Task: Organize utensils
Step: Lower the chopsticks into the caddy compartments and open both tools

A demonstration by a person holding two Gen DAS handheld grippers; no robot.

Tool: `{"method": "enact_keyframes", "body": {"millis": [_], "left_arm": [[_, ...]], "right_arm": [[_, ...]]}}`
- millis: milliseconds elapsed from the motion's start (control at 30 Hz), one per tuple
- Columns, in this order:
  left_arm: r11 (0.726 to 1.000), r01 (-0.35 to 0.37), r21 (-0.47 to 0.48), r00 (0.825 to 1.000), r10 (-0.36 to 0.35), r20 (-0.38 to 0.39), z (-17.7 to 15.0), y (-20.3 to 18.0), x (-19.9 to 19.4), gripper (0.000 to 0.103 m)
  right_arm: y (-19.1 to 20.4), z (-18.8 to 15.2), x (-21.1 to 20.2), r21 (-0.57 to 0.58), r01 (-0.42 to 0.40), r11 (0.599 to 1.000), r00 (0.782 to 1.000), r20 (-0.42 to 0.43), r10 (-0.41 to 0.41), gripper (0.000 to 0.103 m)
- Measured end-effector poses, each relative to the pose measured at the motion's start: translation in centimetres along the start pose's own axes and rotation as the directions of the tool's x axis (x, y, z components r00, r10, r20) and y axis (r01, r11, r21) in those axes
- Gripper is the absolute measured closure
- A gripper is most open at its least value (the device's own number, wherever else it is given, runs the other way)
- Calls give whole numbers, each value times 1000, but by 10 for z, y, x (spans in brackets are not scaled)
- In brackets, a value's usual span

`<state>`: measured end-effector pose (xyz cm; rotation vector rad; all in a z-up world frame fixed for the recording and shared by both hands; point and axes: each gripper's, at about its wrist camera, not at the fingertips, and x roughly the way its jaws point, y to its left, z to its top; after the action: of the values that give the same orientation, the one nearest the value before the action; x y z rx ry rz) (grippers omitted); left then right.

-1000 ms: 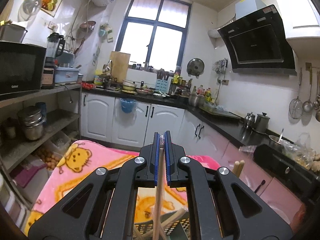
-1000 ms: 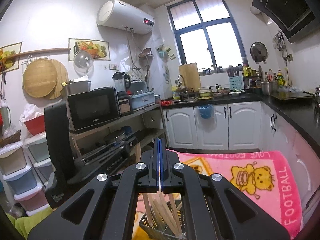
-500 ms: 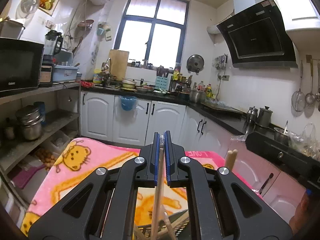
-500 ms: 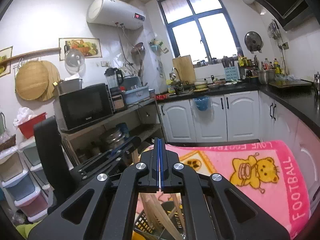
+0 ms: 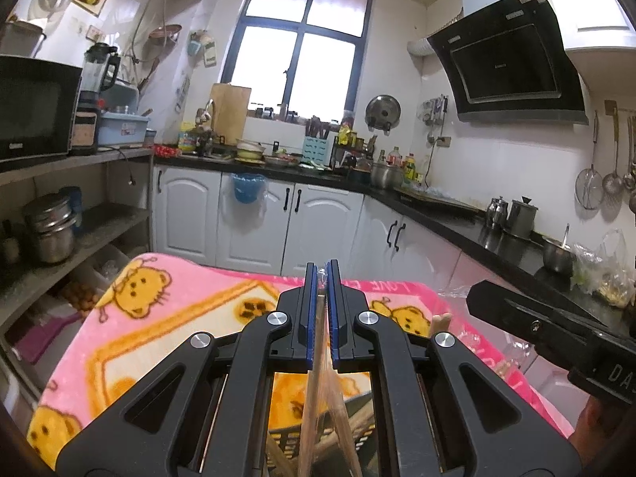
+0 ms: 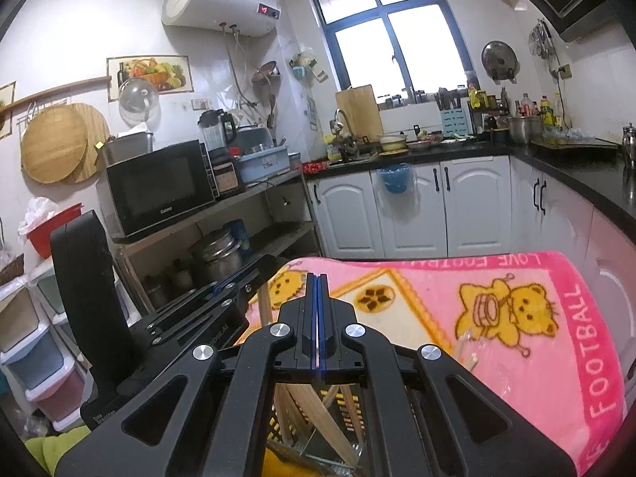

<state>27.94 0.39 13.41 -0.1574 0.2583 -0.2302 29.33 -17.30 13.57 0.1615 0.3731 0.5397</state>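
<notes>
A pair of pale wooden chopsticks in a clear plastic sleeve (image 5: 318, 405) runs up between the blue pads of the left tool (image 5: 322, 278), which is clenched on it; the sleeve's lower end hangs over a dark slatted plastic basket (image 5: 357, 417) that sits on the pink teddy-bear blanket (image 5: 167, 318) covering the tabletop. More bare wooden chopsticks (image 6: 302, 409) stand leaning inside that basket, seen beneath the right tool (image 6: 317, 278). The right tool's pads are pressed together with only a thin pale sliver between them, apparently the edge of the same plastic wrapper, though that cannot be told for sure. Just right of the basket, other chopstick tips (image 5: 441, 320) poke up beside the right tool's black body.

The step in hand looks like unwrapping or sorting: both tools meet above the basket, one pinching the sticks, the other probably the film. The next move likely calls for pulling the two tools apart along the sticks' length to strip the sleeve, keeping the left grip firm so the sticks do not slide, then lowering them upright into the basket among the others.
</notes>
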Motion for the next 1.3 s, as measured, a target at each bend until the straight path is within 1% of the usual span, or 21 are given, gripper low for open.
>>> {"method": "enact_keyframes", "body": {"millis": [367,533,700,967,1200,1233,1300], "left_arm": [[1000,21,-14,998,-22,-57,-12,6,-2,100],[1000,18,-18,996,-19,-82,-17,10,-2,100],[999,26,-40,992,-31,-123,-23,16,1,100],[998,36,-56,984,-45,-171,-32,21,1,100],[998,35,-56,982,-45,-184,-36,22,-4,100],[998,34,-56,982,-44,-186,-36,23,-4,100],[998,33,-61,980,-44,-192,-36,25,-5,94]], "right_arm": [[-1,-14,3,0,1,1000,1000,-30,-1,102],[-5,-18,7,10,13,1000,998,-56,-13,102],[-7,-23,12,17,18,1000,996,-88,-16,102],[-11,-28,14,29,23,999,994,-107,-20,102],[-11,-31,13,28,23,999,992,-123,-20,102],[-11,-31,12,28,23,999,992,-123,-20,102],[-11,-31,12,32,23,999,992,-124,-18,102]]}}
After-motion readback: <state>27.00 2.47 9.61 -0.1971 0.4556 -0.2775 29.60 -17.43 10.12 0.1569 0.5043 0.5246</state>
